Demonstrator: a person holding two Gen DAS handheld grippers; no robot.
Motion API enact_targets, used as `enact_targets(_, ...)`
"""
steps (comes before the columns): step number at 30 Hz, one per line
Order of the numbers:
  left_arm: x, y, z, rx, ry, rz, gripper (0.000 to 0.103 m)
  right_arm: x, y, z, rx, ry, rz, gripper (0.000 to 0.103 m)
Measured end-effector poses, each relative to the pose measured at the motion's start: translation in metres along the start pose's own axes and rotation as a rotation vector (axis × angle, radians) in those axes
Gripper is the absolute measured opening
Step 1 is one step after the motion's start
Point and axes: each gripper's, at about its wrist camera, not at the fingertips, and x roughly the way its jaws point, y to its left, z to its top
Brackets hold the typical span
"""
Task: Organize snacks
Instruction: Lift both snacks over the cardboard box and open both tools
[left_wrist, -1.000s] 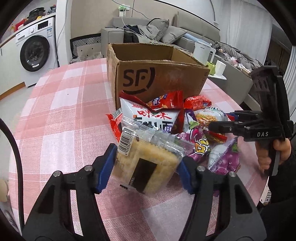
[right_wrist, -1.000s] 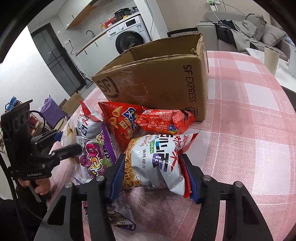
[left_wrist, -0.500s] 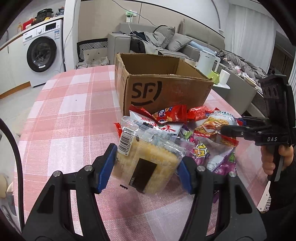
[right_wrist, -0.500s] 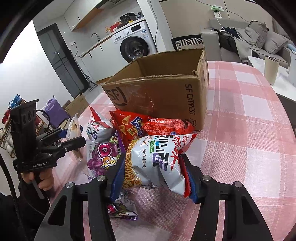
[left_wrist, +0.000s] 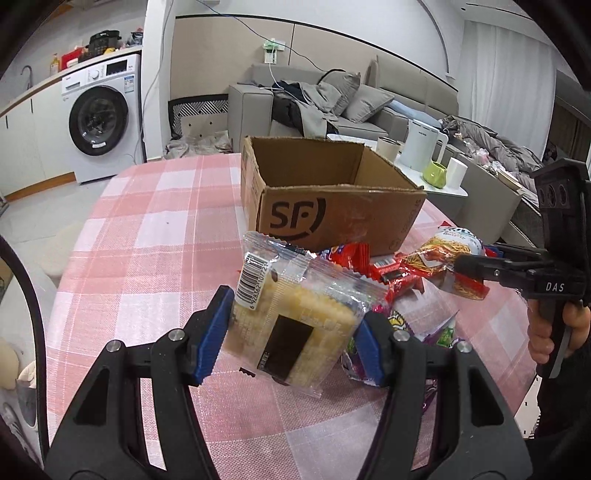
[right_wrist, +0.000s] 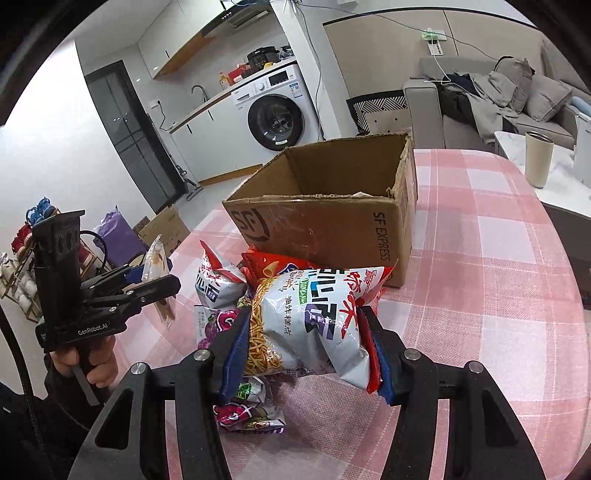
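My left gripper is shut on a clear pack of yellow crackers, held above the pink checked table. My right gripper is shut on a white bag of fried noodle snack, also lifted off the table. Each gripper shows in the other's view: the right gripper with its bag, the left gripper with its pack. An open cardboard box stands behind the pile of snack bags. Purple packets lie under the right gripper.
A sofa with cushions and clothes stands behind the table. A side table holds a white kettle, a green cup and mugs. A washing machine stands at the back left. A hand grips the right tool's handle.
Both grippers have risen with their snacks, which now hang higher above the pile. The box's open top shows more in both views.
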Motion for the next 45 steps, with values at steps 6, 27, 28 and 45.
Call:
enact_targets(6, -0.009, -0.010, 0.006, 0.016, -0.023, 0.027, 0.059, -0.010, 0.000, 0.003, 0.007, -0.040, -0.005, 0.057)
enact_targets(27, -0.009, -0.028, 0.048, 0.039, -0.079, 0.042, 0.059, -0.027, 0.010, 0.029, 0.012, -0.157, -0.021, 0.057)
enact_targets(28, -0.008, -0.030, 0.051, 0.041, -0.083, 0.042, 0.059, -0.027, 0.011, 0.030, 0.012, -0.160, -0.024, 0.057)
enact_targets(45, 0.029, -0.031, 0.104, 0.025, -0.118, 0.024, 0.059, -0.021, 0.011, 0.060, 0.047, -0.197, -0.048, 0.057)
